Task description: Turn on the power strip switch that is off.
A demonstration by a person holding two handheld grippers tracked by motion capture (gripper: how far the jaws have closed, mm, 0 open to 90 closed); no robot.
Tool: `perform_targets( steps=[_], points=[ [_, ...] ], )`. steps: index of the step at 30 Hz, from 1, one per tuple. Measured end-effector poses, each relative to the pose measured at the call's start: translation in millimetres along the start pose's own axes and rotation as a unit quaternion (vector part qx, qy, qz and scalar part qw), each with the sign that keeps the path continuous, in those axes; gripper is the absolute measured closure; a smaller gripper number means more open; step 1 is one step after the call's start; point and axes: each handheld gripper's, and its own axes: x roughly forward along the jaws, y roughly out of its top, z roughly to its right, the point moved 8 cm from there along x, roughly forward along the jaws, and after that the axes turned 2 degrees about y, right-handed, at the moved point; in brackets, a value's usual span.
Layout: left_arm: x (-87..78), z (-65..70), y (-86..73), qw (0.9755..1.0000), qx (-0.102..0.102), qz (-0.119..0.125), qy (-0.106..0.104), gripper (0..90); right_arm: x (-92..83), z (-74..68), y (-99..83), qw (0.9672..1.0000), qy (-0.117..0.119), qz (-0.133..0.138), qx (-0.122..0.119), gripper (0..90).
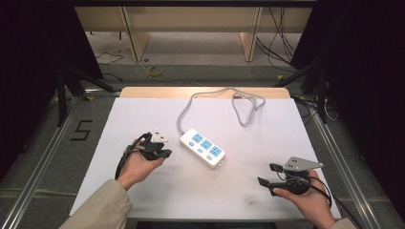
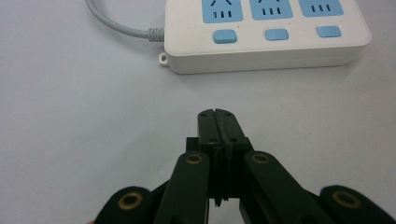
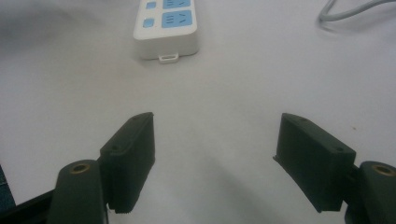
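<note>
A white power strip with three blue sockets lies at the middle of the white table top. Its grey cable runs to the back and loops. My left gripper is just left of the strip, pointing at its long side. In the left gripper view its jaws are pressed together with nothing between them, a short way from the strip. My right gripper is held at the front right, open and empty. In the right gripper view it faces the strip's end from farther off.
Bare white surface lies between each gripper and the strip. The cable curls at the back right of the table. Metal rails run along both table sides, and a "5" mark is on the floor at left.
</note>
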Motion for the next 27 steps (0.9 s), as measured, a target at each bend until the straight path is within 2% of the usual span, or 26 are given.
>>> perform_targets(
  steps=[27],
  points=[
    [9.2, 1.1, 17.7, 1.0, 0.003, 0.002, -0.002, 89.7, 0.5, -0.3, -1.0, 1.0, 0.001, -0.004, -0.002, 28.4]
  ],
)
